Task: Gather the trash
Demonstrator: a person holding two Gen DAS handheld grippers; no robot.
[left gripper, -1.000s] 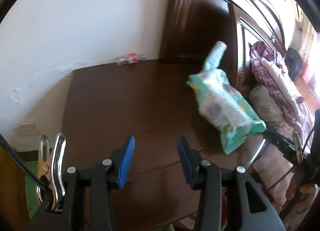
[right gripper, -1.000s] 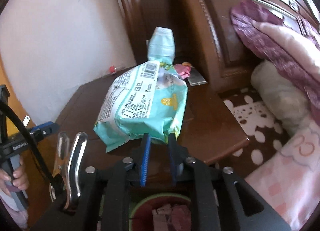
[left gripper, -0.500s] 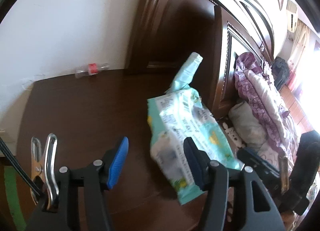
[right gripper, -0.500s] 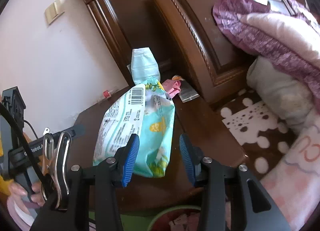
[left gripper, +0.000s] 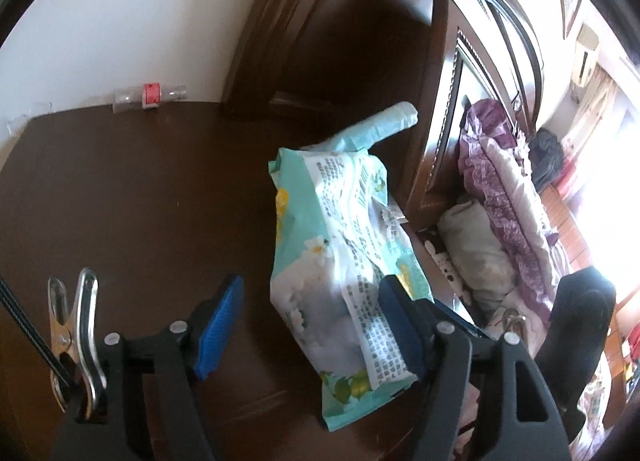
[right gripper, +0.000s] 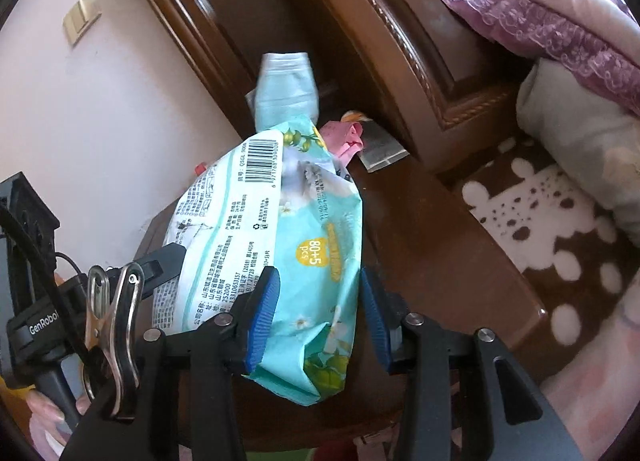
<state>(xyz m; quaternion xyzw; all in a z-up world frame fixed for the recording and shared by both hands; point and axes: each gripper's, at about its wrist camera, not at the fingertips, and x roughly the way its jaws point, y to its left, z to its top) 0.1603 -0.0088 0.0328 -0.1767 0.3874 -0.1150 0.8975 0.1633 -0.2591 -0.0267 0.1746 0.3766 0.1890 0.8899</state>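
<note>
The soft, crinkly mint-green plastic wipes pack [right gripper: 280, 253] sags at the nightstand's [left gripper: 120, 201] front edge; right gripper [right gripper: 316, 317] stands part-open astride it, not pinching; left gripper [left gripper: 312, 325] has just been widening, empty. Looks light; pinch its end seam.

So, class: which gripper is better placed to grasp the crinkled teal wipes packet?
Probably right: the right gripper straddles the crinkled teal wipes packet; the open left gripper sits mostly beside it.

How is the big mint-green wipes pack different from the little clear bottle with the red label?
The mint-green crinkly wipes pack is big and printed; the clear plastic bottle with a red label is tiny and see-through. The pack is at the front edge of the dark wooden table; the bottle lies sideways at the back by the white wall. Both look plastic.
</note>
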